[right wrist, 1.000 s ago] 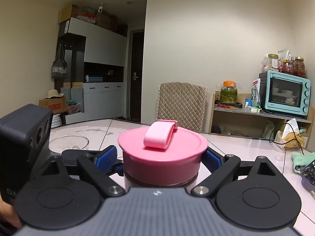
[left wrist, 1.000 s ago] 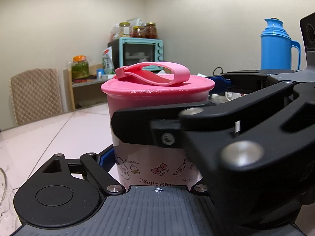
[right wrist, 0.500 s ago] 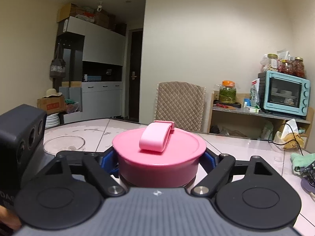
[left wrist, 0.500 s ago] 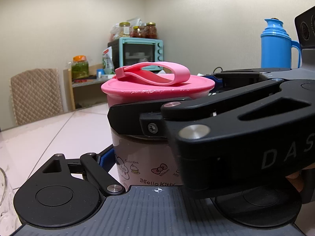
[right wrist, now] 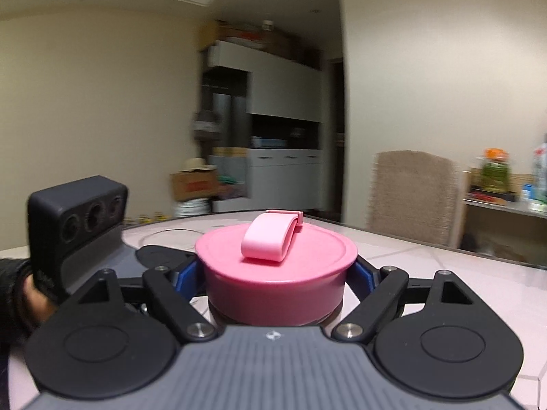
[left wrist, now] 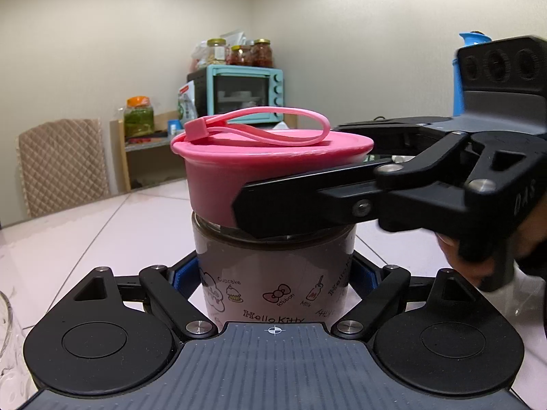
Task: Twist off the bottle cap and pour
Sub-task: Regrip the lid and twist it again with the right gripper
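Note:
A glass bottle [left wrist: 273, 266] with cartoon print and brown contents stands on the pale table [left wrist: 102, 225]. My left gripper [left wrist: 273, 273] is shut on its body, blue pads [left wrist: 184, 273] pressed to both sides. The pink cap [left wrist: 239, 167] with a strap loop sits on top, slightly tilted, with the glass neck showing under it. My right gripper [right wrist: 275, 273] reaches in from the right and is shut on the pink cap [right wrist: 273, 283], its black finger [left wrist: 307, 198] lying across the cap's side. The left gripper's camera block [right wrist: 75, 212] shows at the left of the right wrist view.
A clear glass bowl [left wrist: 5, 335] stands at the table's left edge. A blue thermos [left wrist: 458, 78] is behind the right gripper. Beyond the table are a quilted chair [left wrist: 65, 167], a shelf with a teal toaster oven [left wrist: 242, 95] and jars.
The right gripper closed onto the cap, then swung round to the right with it. The cap now sits tilted and higher, baring the glass neck. The left gripper and bottle stayed put.

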A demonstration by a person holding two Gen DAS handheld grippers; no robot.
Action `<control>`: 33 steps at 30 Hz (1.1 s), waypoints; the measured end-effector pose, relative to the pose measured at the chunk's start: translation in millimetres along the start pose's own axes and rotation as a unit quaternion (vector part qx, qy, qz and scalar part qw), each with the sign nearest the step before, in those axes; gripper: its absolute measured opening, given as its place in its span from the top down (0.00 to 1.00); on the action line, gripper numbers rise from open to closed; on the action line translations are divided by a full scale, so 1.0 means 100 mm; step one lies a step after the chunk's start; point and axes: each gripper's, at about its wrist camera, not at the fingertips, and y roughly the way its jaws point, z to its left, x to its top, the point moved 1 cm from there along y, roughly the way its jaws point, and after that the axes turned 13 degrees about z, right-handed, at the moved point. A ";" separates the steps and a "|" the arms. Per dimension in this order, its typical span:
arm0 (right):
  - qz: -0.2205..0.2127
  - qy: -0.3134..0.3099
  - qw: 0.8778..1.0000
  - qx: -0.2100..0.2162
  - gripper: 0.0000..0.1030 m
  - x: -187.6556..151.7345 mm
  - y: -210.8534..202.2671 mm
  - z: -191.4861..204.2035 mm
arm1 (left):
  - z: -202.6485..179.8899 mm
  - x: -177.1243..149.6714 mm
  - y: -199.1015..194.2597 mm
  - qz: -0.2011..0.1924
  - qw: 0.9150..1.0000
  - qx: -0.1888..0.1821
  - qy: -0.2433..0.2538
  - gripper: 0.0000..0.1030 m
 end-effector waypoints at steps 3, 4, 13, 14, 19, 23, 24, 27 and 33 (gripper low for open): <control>-0.002 -0.005 1.000 0.007 0.17 0.01 -0.02 -0.02 | 0.00 0.00 0.00 0.000 1.000 0.000 0.000 0.13; -0.002 -0.005 1.000 0.005 0.17 0.01 -0.02 -0.02 | 0.00 0.00 0.00 0.000 1.000 0.000 0.000 0.13; 0.017 0.024 0.996 -0.082 0.09 0.13 -0.15 0.25 | 0.02 0.01 0.01 0.000 1.000 0.000 0.000 0.13; 0.015 0.029 0.996 -0.089 0.09 0.14 -0.18 0.28 | 0.02 0.01 0.01 0.000 1.000 0.000 0.000 0.13; 0.019 0.054 0.988 -0.143 0.06 0.15 -0.18 0.41 | 0.04 0.04 0.03 0.000 1.000 0.000 0.000 0.13; 0.011 0.079 0.983 -0.165 0.05 0.12 -0.14 0.46 | 0.05 0.07 0.05 0.000 1.000 0.000 0.000 0.13; 0.009 0.084 0.982 -0.170 0.05 0.12 -0.12 0.48 | 0.05 0.06 0.05 0.000 1.000 0.000 0.000 0.13; 0.006 0.091 0.979 -0.182 0.05 0.10 -0.08 0.52 | 0.05 0.06 0.05 0.000 1.000 0.000 0.000 0.13; 0.009 0.092 0.973 -0.209 0.06 0.11 0.05 0.60 | 0.05 0.06 0.05 0.000 1.000 0.000 0.000 0.13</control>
